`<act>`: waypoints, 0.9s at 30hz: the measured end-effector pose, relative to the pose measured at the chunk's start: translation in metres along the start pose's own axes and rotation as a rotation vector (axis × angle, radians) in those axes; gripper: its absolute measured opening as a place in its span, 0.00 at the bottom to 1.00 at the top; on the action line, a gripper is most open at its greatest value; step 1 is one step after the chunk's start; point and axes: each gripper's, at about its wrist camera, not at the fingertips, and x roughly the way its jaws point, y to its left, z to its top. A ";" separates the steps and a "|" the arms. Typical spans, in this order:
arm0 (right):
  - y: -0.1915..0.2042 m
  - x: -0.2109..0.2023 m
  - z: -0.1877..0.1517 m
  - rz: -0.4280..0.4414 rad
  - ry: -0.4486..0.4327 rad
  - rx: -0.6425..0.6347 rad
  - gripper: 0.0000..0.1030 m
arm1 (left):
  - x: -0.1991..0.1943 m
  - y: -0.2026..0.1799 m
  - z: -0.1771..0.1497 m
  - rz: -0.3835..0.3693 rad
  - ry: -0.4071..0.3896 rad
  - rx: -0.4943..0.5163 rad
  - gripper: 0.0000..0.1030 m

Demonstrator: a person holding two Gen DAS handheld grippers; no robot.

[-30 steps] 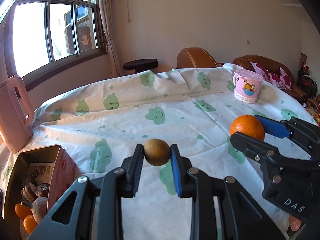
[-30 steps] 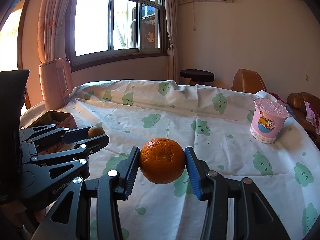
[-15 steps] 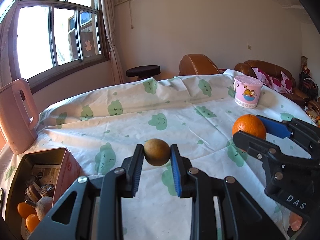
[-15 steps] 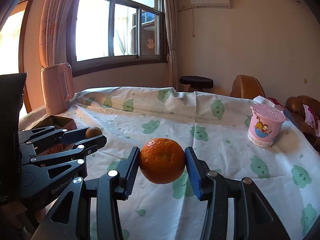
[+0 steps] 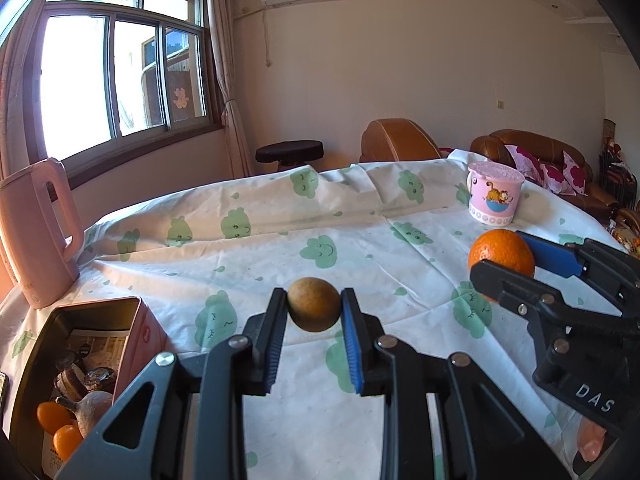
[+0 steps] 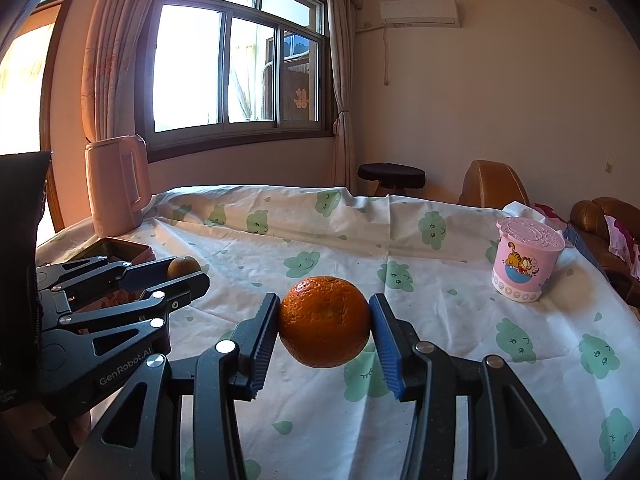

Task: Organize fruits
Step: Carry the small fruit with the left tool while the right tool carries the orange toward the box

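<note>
Left gripper (image 5: 314,311): clamped on a small brown fruit (image 5: 314,304), one pad against each side; the fruit hangs clear above the cloth.
Right gripper (image 6: 324,322): clamped on an orange (image 6: 324,321), held between the pads, lifted off the cloth.
Grippers to each other: side by side; from the left wrist the right gripper (image 5: 520,260) shows to the right with the orange (image 5: 501,253) at its tips, and from the right wrist the left gripper (image 6: 176,272) shows to the left with the brown fruit (image 6: 183,266) at its tips.
Tin (image 5: 136,312): open, pink-sided, below and to the left of the left gripper, near the table edge; two small oranges (image 5: 58,426) lie in its near end with a pale stemmed fruit (image 5: 94,410) and some dark wrapped items that are hard to identify.
Cloth (image 5: 280,248): white with green cloud faces, spread under and ahead of both grippers.
Cup (image 6: 526,264): pink, lidded, cartoon cat on it; ahead and to the right of the right gripper, standing on the cloth.
Jug (image 5: 36,232): pink, upright, ahead and far left of the left gripper, just beyond the tin.
</note>
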 end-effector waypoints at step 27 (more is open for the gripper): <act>0.000 -0.014 -0.001 -0.019 -0.082 -0.001 0.47 | -0.022 -0.001 -0.004 0.044 -0.096 0.005 0.28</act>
